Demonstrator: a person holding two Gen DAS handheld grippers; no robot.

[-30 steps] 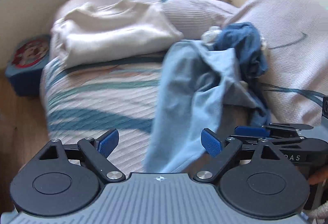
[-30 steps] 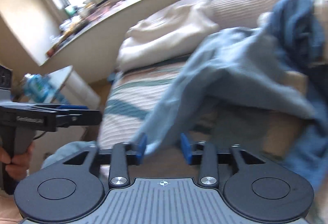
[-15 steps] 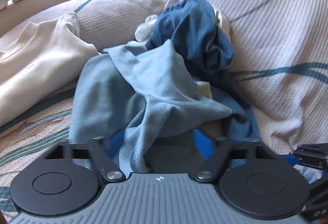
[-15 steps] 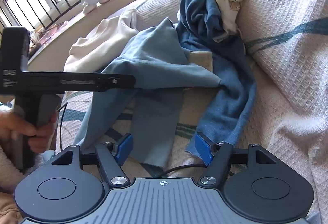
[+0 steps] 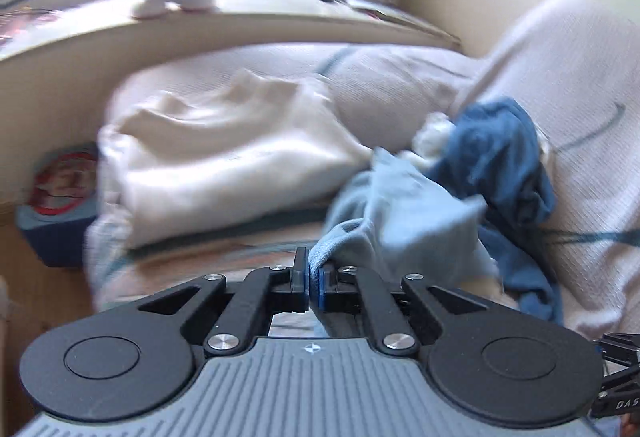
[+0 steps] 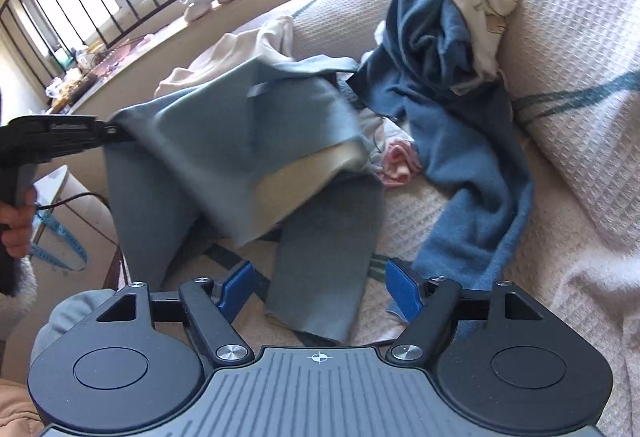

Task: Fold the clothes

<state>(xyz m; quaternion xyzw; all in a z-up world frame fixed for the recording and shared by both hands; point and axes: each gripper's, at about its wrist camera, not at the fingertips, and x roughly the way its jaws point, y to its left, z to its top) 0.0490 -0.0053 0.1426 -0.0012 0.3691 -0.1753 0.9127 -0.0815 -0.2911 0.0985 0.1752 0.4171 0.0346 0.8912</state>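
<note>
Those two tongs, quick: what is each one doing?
Left tongs: shut on the light blue garment.
Right tongs: opening, gripping nothing; a hanging part of the garment lies between them.

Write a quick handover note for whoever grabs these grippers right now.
Left gripper: shut on an edge of the light blue garment, lifting it off the sofa.
Right gripper: jaws opening, pads not pressing; a hanging part of that garment lies between them.
Dark blue garment and cream garment: unfolded on the sofa.
Done: nothing folded.
Left: spread and fold each piece.
</note>
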